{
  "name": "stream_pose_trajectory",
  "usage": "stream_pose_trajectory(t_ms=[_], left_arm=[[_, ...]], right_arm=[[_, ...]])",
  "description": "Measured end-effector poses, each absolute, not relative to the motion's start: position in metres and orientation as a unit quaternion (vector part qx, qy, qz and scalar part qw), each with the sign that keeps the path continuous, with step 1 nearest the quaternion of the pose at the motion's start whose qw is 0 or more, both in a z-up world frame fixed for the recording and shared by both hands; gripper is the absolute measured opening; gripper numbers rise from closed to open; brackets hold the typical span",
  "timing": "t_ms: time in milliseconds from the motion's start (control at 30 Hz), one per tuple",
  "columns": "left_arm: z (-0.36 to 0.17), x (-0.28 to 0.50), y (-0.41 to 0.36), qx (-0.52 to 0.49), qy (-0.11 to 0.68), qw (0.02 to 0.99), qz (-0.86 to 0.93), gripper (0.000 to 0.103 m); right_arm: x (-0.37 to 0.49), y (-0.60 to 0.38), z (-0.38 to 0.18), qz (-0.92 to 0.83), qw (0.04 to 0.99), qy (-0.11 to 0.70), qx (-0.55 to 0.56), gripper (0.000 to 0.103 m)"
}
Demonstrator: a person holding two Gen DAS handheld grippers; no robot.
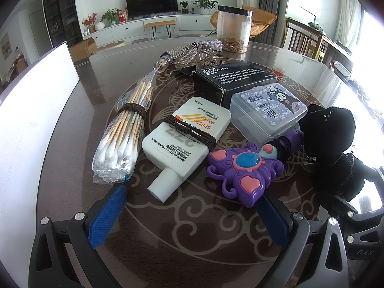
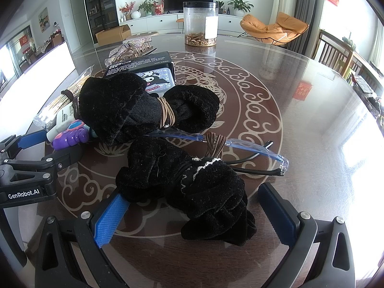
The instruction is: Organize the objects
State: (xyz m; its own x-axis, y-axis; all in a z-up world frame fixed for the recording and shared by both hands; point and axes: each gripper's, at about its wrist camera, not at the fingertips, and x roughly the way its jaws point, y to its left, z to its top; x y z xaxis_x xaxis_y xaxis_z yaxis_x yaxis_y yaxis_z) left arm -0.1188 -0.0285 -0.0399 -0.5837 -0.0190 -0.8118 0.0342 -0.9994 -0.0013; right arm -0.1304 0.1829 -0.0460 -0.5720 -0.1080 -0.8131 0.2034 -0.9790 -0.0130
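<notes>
In the left wrist view my left gripper (image 1: 192,206) is open, just short of a white sunscreen bottle (image 1: 184,139) bound with a brown hair tie. A bag of cotton swabs (image 1: 124,132) lies left of it, a purple butterfly toy (image 1: 242,170) right of it. Behind stand a black box (image 1: 232,79) and a clear cartoon case (image 1: 268,110). In the right wrist view my right gripper (image 2: 194,213) is open around the near end of a black velvet scrunchie bundle (image 2: 189,180). Clear-framed glasses (image 2: 254,148) lie under and behind it.
A clear jar with a black lid (image 1: 234,30) stands at the far side of the round glass-topped table (image 2: 300,110). A rhinestone hair clip (image 1: 192,50) lies near it. A white board (image 1: 31,110) stands at the left. Chairs stand at the right.
</notes>
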Motion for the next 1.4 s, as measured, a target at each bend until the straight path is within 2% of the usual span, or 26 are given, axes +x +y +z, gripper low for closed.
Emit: stream_pose_trajectory(t_ms=[1400], left_arm=[[-0.0393,-0.1174,-0.0284,0.456,0.009,0.016,-0.890,0.103]], right_arm=[[-0.1283,0.1831,-0.0445,-0.885,0.089,0.053,0.455,0.103]])
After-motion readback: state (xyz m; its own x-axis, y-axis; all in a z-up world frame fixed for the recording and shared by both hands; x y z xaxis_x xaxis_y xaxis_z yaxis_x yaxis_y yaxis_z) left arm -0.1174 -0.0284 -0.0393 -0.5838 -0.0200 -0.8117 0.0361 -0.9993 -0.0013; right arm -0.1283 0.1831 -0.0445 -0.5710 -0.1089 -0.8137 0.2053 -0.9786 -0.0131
